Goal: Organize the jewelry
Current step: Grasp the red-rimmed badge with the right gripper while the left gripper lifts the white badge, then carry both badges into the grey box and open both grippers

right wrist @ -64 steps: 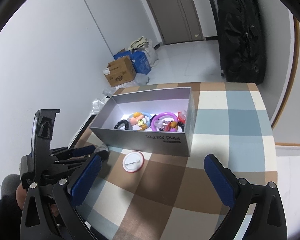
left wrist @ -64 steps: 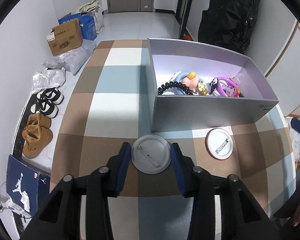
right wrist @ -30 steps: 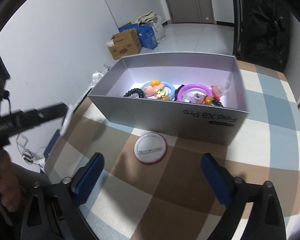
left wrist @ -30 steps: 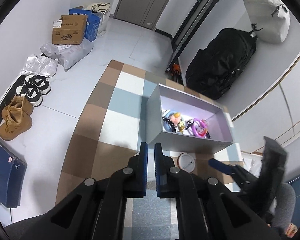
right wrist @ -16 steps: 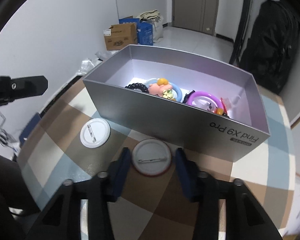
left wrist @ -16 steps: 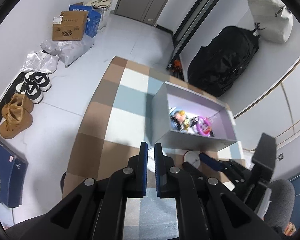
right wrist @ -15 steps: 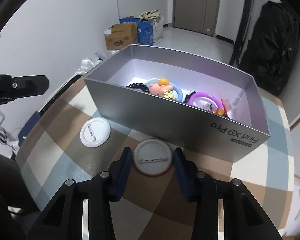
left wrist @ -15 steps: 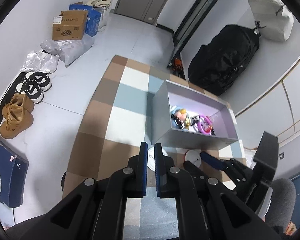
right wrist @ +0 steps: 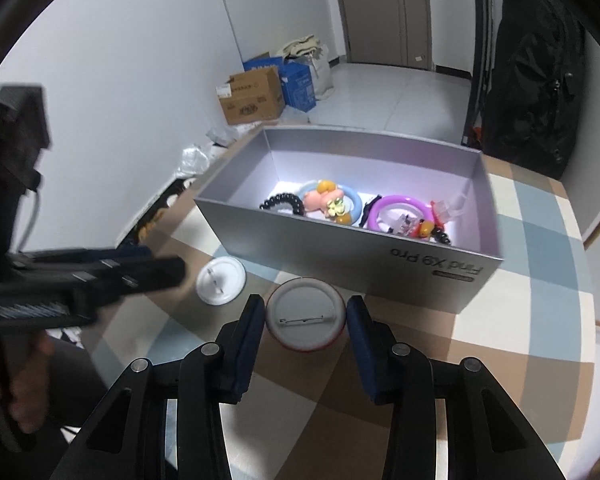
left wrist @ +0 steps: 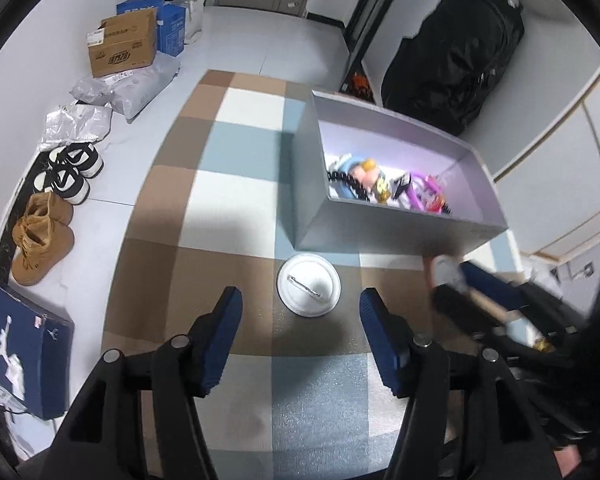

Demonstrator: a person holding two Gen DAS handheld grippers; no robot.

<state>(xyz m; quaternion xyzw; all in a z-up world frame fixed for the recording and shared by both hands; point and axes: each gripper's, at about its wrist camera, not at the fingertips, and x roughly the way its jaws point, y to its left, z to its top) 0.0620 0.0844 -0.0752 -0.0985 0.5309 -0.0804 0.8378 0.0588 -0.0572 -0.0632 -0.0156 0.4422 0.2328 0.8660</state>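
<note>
To drop the red-rimmed pin badge (right wrist: 305, 314) into the grey box (right wrist: 380, 264) just beyond, keep it level and clear the near wall, since the right gripper (right wrist: 306, 316) pinches its rim while the left gripper (left wrist: 300, 312) gapes wide over the white pin badge (left wrist: 309, 290) lying on the checked table (left wrist: 228, 216).

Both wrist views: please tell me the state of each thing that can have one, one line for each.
Left gripper: open, above the white badge.
Right gripper: shut on the red-rimmed badge.
White badge: flat on the table, pin side up.
Red-rimmed badge: gripped, pin side up.
Grey box: open, holding bracelets.
</note>
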